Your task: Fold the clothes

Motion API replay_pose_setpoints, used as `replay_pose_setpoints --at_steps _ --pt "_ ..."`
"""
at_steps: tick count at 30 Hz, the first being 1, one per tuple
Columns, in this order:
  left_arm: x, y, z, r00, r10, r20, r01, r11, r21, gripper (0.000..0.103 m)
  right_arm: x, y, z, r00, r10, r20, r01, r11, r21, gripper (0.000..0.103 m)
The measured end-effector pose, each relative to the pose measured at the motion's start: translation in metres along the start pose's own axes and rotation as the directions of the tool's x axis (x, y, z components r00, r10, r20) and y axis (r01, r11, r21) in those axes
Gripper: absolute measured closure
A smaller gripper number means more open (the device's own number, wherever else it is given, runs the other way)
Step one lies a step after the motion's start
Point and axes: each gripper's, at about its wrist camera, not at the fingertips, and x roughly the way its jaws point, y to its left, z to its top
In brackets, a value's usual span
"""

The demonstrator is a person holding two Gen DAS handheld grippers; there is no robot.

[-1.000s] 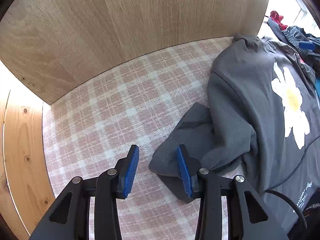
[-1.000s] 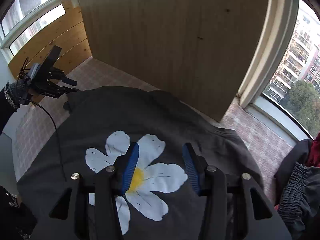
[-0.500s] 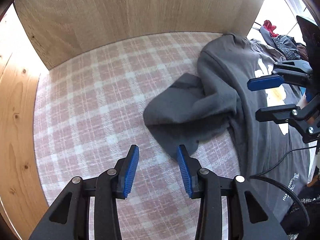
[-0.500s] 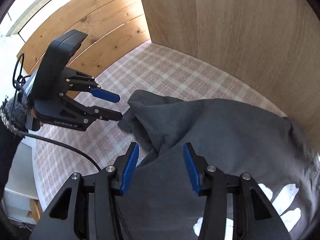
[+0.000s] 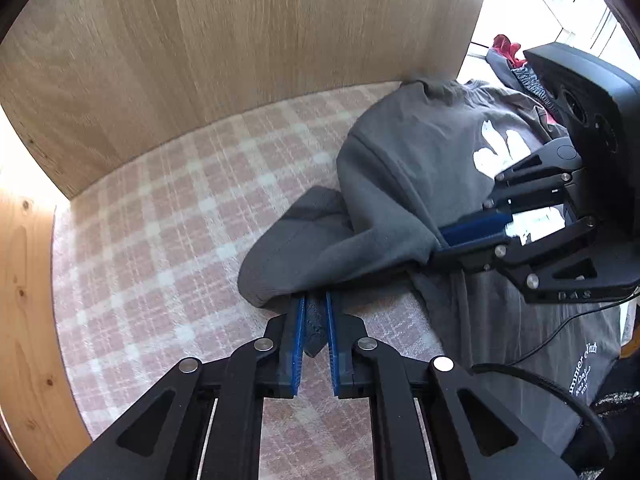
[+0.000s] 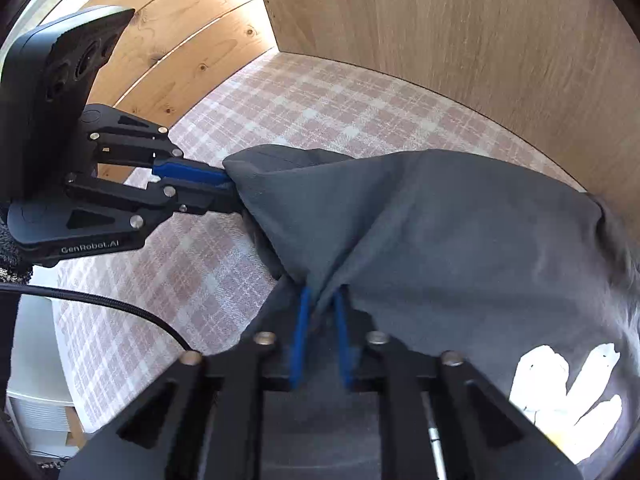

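Observation:
A dark grey sweatshirt [image 5: 420,152] with a white daisy print lies on the pink plaid cloth [image 5: 160,220]. Its left sleeve [image 5: 320,240] stretches out toward the wooden corner. My left gripper [image 5: 315,304] is shut on the sleeve's cuff end, with grey fabric pinched between the blue pads. In the right wrist view, my right gripper [image 6: 322,296] is shut on a fold of the same sleeve nearer the sweatshirt [image 6: 460,220] body. There the left gripper [image 6: 230,184] holds the sleeve tip from the left. The right gripper [image 5: 440,240] also shows in the left wrist view, biting the sleeve from the right.
A wooden panel [image 5: 240,40] stands upright behind the cloth, and a plank wall [image 6: 180,60] closes the left side. A pile of red and dark clothes [image 5: 508,52] lies at the far right by the window. A black cable [image 6: 120,304] trails over the cloth.
Both grippers were open a second ago and are now shut on the sleeve. The right gripper moved from above the daisy print over to the sleeve.

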Motion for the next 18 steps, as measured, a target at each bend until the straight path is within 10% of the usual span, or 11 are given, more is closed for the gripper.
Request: replay_pose_setpoints --at_steps 8,13,18 --pt "-0.067 0.006 0.014 0.985 0.133 0.106 -0.144 0.984 0.101 0.091 -0.041 -0.005 0.003 0.993 0.039 0.114 -0.042 0.999 0.019 0.093" --pt "-0.008 0.048 -0.035 0.924 0.300 -0.236 -0.287 0.954 0.088 0.092 -0.026 -0.020 -0.001 0.999 0.021 0.037 -0.024 0.998 0.066 0.080" --pt "-0.027 0.071 -0.009 0.977 0.200 -0.079 -0.206 0.976 -0.072 0.068 -0.024 -0.038 0.008 0.999 -0.039 0.028 0.036 0.997 0.074 0.080"
